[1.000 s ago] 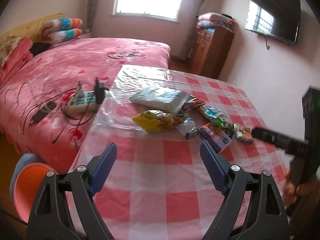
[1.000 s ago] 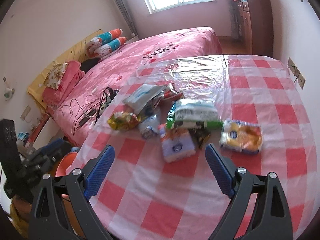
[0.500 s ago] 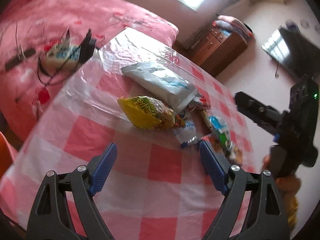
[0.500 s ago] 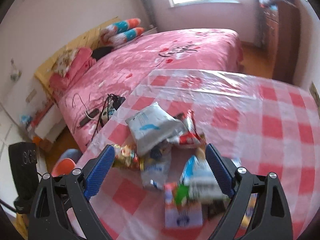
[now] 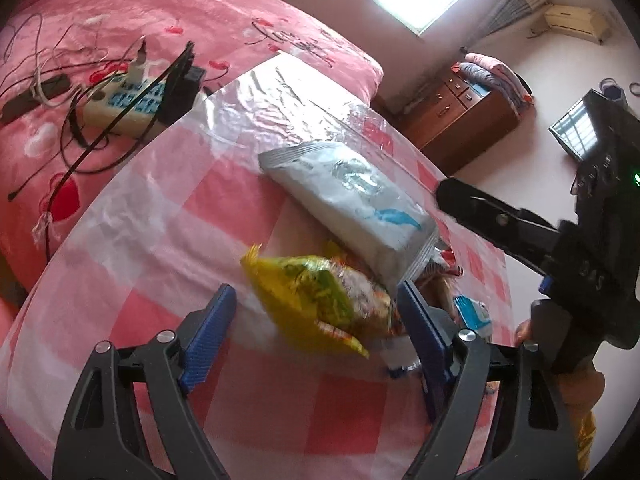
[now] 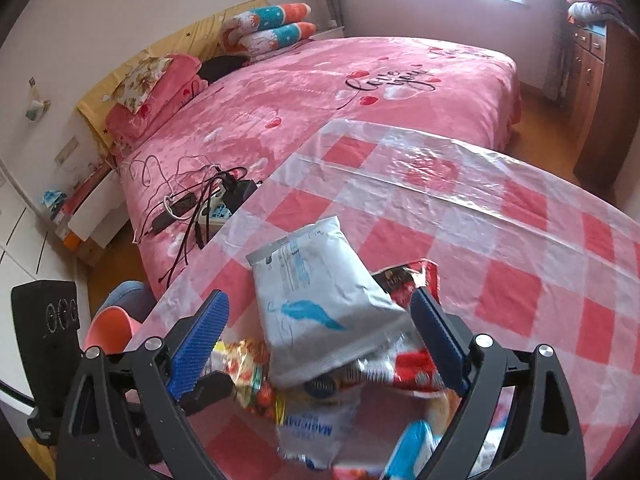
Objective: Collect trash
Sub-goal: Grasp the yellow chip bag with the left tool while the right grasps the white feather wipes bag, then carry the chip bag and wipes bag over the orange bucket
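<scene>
A heap of wrappers lies on the pink checked table [image 5: 340, 420]. My left gripper [image 5: 314, 332] hovers low over the yellow snack bag [image 5: 316, 304]. Its jaws are closing with the bag between the blue pads, which do not press on it. Behind the bag lies a white-grey packet [image 5: 348, 192]. My right gripper [image 6: 318, 340] is open and straddles that same white packet [image 6: 320, 304]. A red wrapper [image 6: 412, 360], the yellow bag [image 6: 244, 368] and a white labelled packet [image 6: 316, 432] lie under and beside it. One black finger [image 5: 480, 212] of the right gripper reaches in from the right.
A clear plastic sheet [image 5: 280, 100] covers the table's far part. The pink bed [image 6: 360, 92] adjoins the table and carries a power strip [image 5: 128, 100] with tangled cables. An orange stool [image 6: 108, 332] stands by the table's left edge. A wooden dresser [image 5: 460, 116] stands at the back.
Both grippers have come down and forward onto the pile. The left one rolled; the yellow bag now sits between its jaws. The white packet now sits between the right jaws.
</scene>
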